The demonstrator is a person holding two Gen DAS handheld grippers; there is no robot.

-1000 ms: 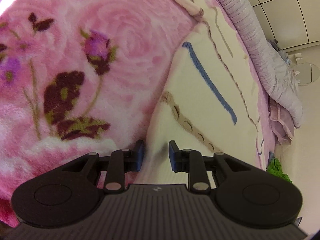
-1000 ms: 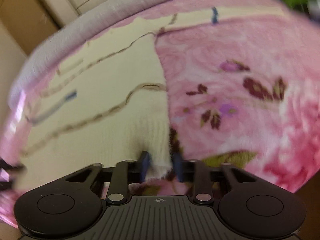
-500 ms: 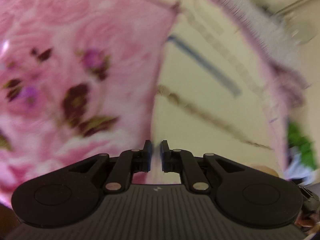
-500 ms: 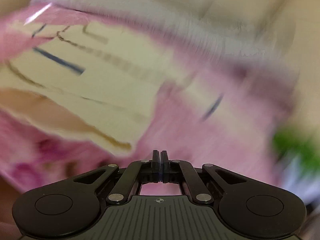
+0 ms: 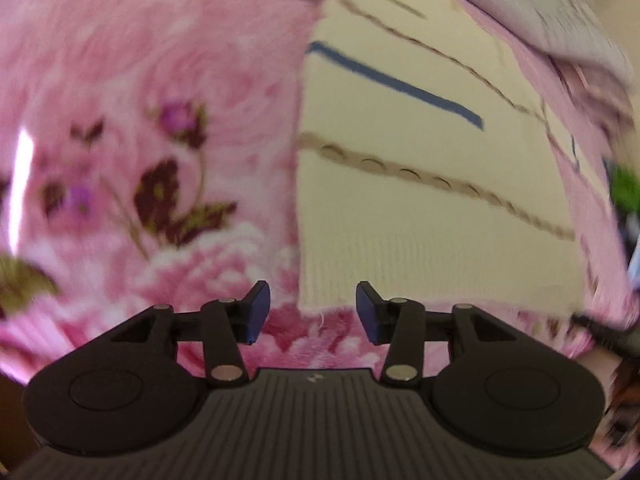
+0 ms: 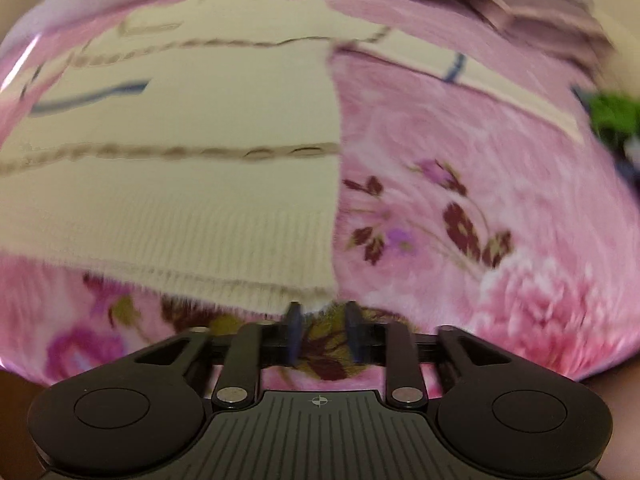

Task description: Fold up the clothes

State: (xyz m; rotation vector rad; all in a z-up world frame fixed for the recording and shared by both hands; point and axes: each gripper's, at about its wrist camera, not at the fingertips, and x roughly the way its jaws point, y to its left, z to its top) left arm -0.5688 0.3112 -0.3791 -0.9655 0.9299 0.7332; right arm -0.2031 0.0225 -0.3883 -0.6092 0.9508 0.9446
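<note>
Sweater (image 5: 420,208) lies flat on the bed's pink blanket (image 5: 160,80), ribbed hem toward you. Your left claw (image 5: 313,312) and right claw (image 6: 320,332) hover released at its hem corners, placed for gripping.

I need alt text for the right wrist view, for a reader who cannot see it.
The open right gripper holds nothing, just short of the ribbed hem corner of a cream sweater lying flat on a pink floral blanket. The sweater fills the left half, with tan and blue stripes; the image is blurred.
</note>
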